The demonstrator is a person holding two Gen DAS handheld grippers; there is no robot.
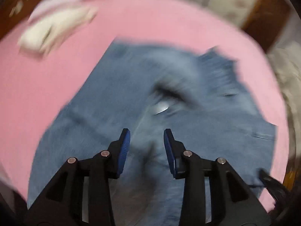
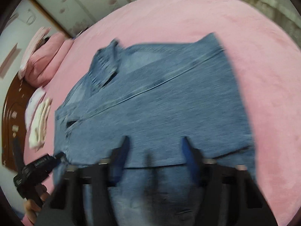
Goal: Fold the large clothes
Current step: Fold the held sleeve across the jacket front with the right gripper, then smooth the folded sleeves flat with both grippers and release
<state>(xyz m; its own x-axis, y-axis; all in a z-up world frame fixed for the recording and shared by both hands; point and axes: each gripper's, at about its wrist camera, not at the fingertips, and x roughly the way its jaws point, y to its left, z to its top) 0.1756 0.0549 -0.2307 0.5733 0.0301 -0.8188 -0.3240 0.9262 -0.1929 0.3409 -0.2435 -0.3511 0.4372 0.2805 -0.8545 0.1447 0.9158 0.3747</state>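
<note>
Blue denim jeans (image 1: 116,101) lie spread flat on a pink bed sheet (image 1: 37,86), with a small silvery spot near their middle. My left gripper (image 1: 146,131) hovers over the denim, its blue pads (image 1: 124,150) apart and nothing gripped between them. In the right wrist view the jeans (image 2: 169,101) fill the centre, with a folded edge crossing just under my right gripper (image 2: 155,141). Its blurred jaws stand apart above the cloth. The left gripper (image 2: 56,158) also shows at the lower left, its tip at the jeans' edge, held by a hand (image 2: 32,209).
A stack of folded white and pale pink clothes (image 2: 40,124) lies on the sheet (image 2: 263,75) beside a pink pillow (image 2: 45,64). A brown headboard (image 2: 11,124) runs behind them. A flowered wardrobe (image 2: 90,3) and a light curtain (image 2: 272,5) stand past the bed.
</note>
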